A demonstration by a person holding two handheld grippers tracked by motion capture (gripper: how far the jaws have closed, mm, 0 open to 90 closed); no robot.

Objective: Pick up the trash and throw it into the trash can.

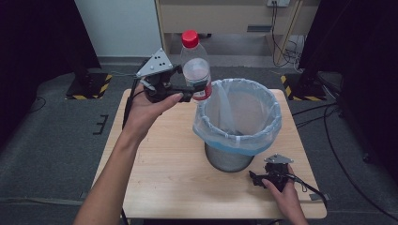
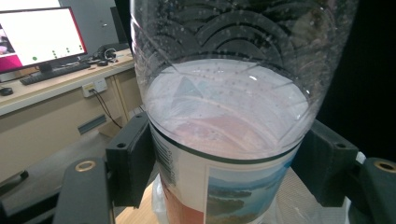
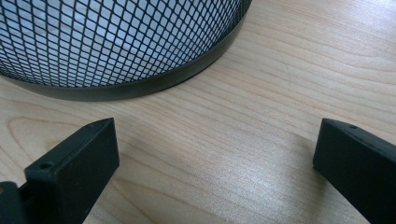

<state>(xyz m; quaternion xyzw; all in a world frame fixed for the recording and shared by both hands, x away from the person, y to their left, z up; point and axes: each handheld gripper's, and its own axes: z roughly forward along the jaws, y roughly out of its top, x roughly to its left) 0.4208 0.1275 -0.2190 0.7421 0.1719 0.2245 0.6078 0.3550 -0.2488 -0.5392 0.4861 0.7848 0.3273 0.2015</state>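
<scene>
Right gripper (image 1: 257,178), jaws apart, rests near the desk's front right corner. Left gripper (image 1: 199,89) clamps the bottle (image 1: 195,65) upright above the bin's (image 1: 238,112) left rim. Next: carry over the opening, release.

bottle (image 2: 224,116): cap and base cut off | bin (image 3: 116,46): top cut off | label text: unreadable

**An office turned recording lab**

A pale wooden table (image 1: 155,187) stands on grey carpet between black curtains (image 1: 33,42), with yellow-and-black hazard tape (image 1: 104,86) marking stand bases. Cables (image 1: 286,47) trail to a wall socket. Beyond, a long desk (image 2: 51,88) carries a lit monitor (image 2: 39,35), keyboard (image 2: 53,73) and mouse (image 2: 5,91).
</scene>
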